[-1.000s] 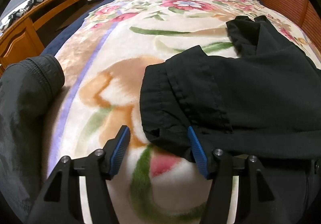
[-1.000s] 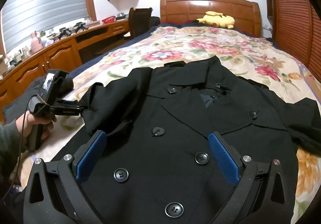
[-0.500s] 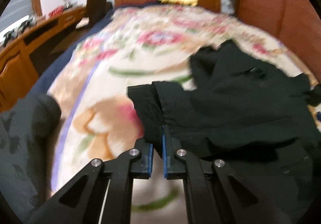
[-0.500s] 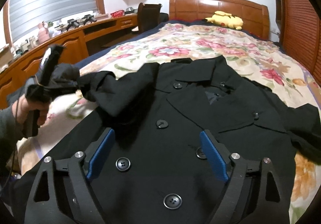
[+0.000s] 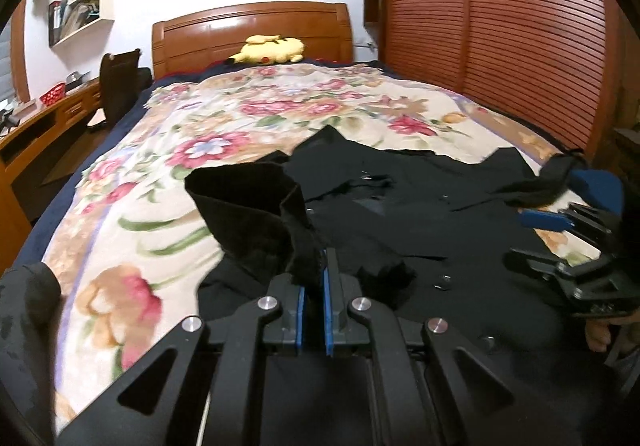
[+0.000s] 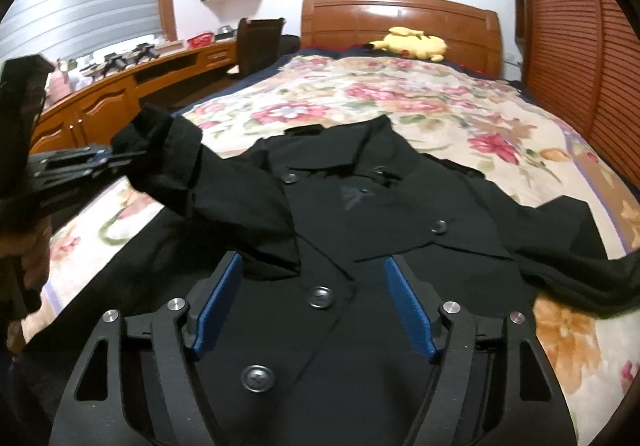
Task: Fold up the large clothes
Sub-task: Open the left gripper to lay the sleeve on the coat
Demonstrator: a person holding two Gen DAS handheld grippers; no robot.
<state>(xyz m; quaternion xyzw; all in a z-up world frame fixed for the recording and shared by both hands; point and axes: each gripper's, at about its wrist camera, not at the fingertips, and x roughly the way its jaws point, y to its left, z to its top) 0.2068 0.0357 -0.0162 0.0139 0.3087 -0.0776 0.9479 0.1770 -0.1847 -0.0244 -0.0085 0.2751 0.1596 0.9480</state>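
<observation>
A black double-breasted coat (image 6: 400,214) lies front up on the floral blanket (image 6: 360,98) of the bed. My left gripper (image 5: 314,278) is shut on the cuff of the coat's left sleeve (image 5: 248,214) and holds it lifted above the blanket. In the right wrist view that left gripper (image 6: 100,160) is at the left edge, with the sleeve (image 6: 172,150) hanging from it towards the coat's shoulder. My right gripper (image 6: 312,278) hovers over the buttoned front, its jaws closing, with coat fabric below them but nothing pressed by the pads. The right gripper (image 5: 528,240) also appears in the left wrist view.
A yellow plush toy (image 5: 272,50) lies by the wooden headboard (image 5: 248,26). A wooden desk (image 6: 120,94) and a dark chair (image 6: 256,42) stand along the bed's left side. Louvred wooden doors (image 5: 500,38) line the right side. Dark grey fabric (image 5: 24,326) sits at the lower left.
My left gripper closed on the sleeve cuff, then lifted it and carried it right, over the coat. The right gripper's jaws narrowed and it shifted slightly over the coat's front.
</observation>
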